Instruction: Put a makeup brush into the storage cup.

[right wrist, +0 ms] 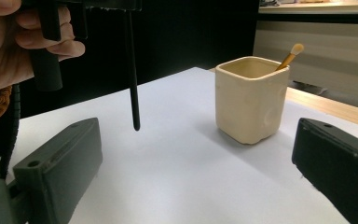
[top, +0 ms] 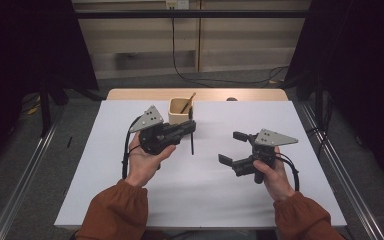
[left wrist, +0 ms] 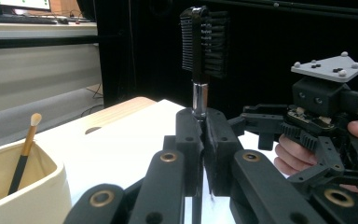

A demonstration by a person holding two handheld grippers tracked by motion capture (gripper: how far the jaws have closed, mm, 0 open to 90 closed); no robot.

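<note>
Near the centre of the high view, my left tool (top: pixel 192 127) is clamped tight on a black brush (top: pixel 192 142): ridged plastic bristle head, shiny metal ferrule, thin matte handle hanging just above the table (top: pixel 130 200). Just beside it, toward the upper middle, stands a cream square cup (top: pixel 178 116) with rounded glazed walls, holding a wooden-handled makeup brush (top: pixel 187 102). My right tool (top: pixel 232 147), centre right, gapes wide and holds nothing. A smooth white sheet covers the table; grey floor and black curtains surround it.
</note>
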